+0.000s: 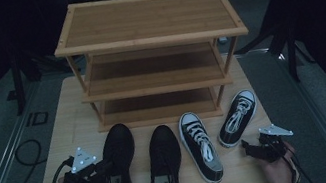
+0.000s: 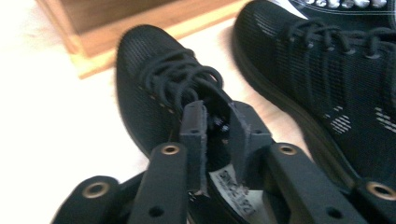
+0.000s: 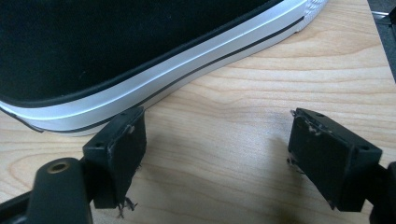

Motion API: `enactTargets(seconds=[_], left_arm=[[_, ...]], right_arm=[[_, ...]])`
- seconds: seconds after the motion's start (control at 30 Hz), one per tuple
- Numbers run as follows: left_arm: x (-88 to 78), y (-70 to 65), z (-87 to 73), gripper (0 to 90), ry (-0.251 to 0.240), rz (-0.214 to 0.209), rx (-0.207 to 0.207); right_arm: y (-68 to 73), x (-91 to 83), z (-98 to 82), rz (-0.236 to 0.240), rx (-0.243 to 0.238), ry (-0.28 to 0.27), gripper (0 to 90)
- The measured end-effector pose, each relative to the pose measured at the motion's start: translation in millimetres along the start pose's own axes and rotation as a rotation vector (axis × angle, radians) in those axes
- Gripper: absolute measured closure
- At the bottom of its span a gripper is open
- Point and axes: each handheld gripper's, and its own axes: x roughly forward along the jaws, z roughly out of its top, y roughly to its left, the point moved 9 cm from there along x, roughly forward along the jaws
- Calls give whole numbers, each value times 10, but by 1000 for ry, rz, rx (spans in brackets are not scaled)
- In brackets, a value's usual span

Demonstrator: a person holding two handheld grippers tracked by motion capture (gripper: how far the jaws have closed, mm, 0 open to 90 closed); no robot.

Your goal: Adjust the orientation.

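Note:
Two black lace-up shoes stand side by side on the table: the left one (image 1: 118, 165) (image 2: 154, 79) and the right one (image 1: 165, 169) (image 2: 327, 70). My left gripper (image 1: 103, 169) (image 2: 218, 122) hovers over the left shoe's opening, just behind the laces. Its jaws stand a narrow gap apart and I see no pad pressing on the shoe. Two black-and-white sneakers lie to the right, one nearer (image 1: 201, 145) and one angled (image 1: 238, 118) (image 3: 116, 46). Just behind the angled sneaker's heel, my right gripper (image 1: 246, 148) (image 3: 217, 140) rests low and wide open over bare wood.
A three-tier wooden shoe rack (image 1: 146, 23) (image 2: 140, 23) stands at the back of the light wooden table (image 1: 69, 118) (image 3: 261, 79), all shelves bare. The table's front edge is close under both hands. Dark floor and cables (image 1: 27, 153) surround the table.

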Motion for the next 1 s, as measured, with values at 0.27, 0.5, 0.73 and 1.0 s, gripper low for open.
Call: enactTargets(seconds=[0.27,0.5,0.73,1.0], left_arm=[[96,68,-5,681,47,88,-2],[223,124,-90,694,105,82,-59],[271,132,-108,770,102,35,-84],[287,122,-99,847,148,24,-73]], right_arm=[[0,0,0,0,0,0,190],[0,0,0,0,0,0,190],[0,0,0,0,0,0,190],[0,0,0,0,0,0,190]])
